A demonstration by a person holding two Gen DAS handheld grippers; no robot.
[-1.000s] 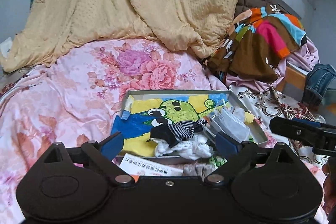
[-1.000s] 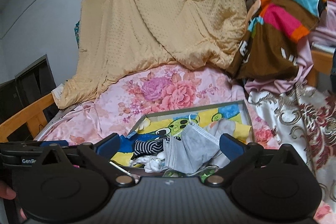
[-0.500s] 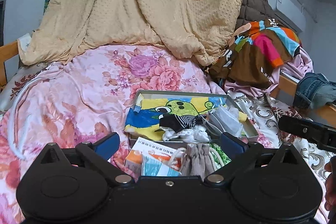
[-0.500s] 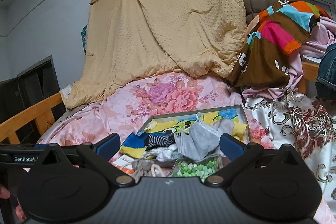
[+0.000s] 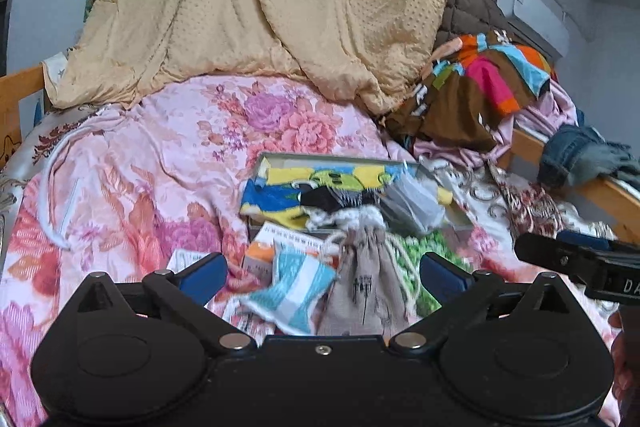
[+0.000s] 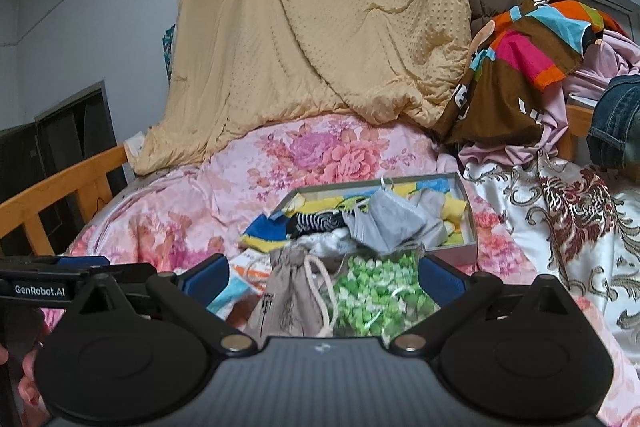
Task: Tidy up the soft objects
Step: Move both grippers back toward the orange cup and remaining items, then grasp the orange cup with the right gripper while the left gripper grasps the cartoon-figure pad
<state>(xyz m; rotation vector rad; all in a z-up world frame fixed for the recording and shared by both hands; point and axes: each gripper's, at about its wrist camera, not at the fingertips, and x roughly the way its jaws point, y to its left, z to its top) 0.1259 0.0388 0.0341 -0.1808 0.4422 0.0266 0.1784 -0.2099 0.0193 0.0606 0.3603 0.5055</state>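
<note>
A shallow grey box lies on the floral bedspread. It holds a yellow-and-blue cartoon cloth, a black-and-white striped sock, a white sock and a grey face mask. In front of the box lie a beige drawstring pouch, a green-patterned bag and a blue-and-white striped cloth. My left gripper is open above the pouch and grips nothing. My right gripper is open over the pouch and green bag, also with nothing in it.
A tan blanket hangs behind the bed. A colourful garment, pink cloth and jeans pile up at the right. Wooden bed rails run along the left and right. An orange-and-white paper carton lies before the box.
Both grippers have drawn back from the box, which now looks smaller and farther. The pouch, green bag, striped cloth and carton have come into view between the fingers.
</note>
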